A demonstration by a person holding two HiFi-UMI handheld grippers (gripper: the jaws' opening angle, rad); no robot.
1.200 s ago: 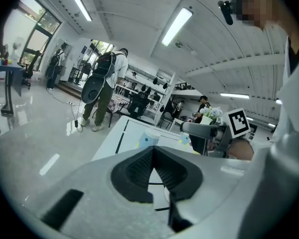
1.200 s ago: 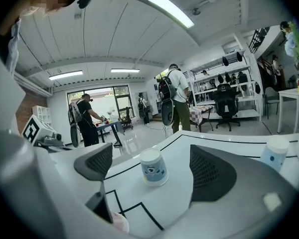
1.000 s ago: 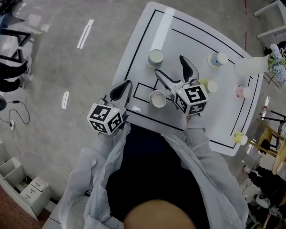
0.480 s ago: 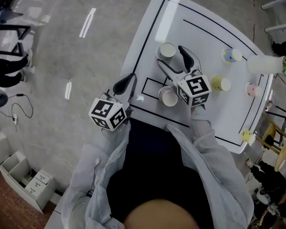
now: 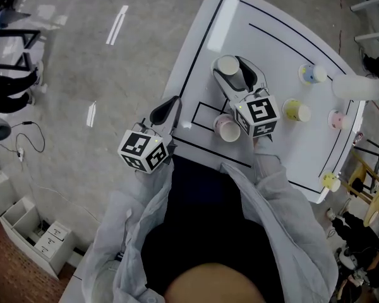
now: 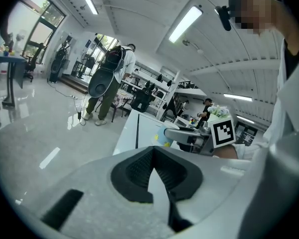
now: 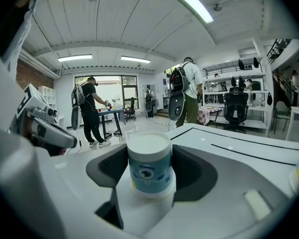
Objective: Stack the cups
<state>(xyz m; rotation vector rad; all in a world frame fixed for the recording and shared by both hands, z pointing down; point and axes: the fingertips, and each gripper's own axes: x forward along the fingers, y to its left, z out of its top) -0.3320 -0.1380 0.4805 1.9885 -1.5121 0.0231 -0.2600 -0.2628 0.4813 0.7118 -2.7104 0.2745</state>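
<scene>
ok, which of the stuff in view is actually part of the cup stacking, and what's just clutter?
Job:
- blue cup, between the right tongs, whose jaws have just been closing onto it
- pinkish cup nearest the person
- blue-yellow cup
- yellow cup
- pink cup
- second yellow cup

Lying about:
- white vase
- floor boxes
- floor cable

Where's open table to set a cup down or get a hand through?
Free: far band between blue cup and blue-yellow cup; near-right corner between yellow cup and small yellow cup. Crowded: blue cup to near pink cup; right edge by the white vase.
</scene>
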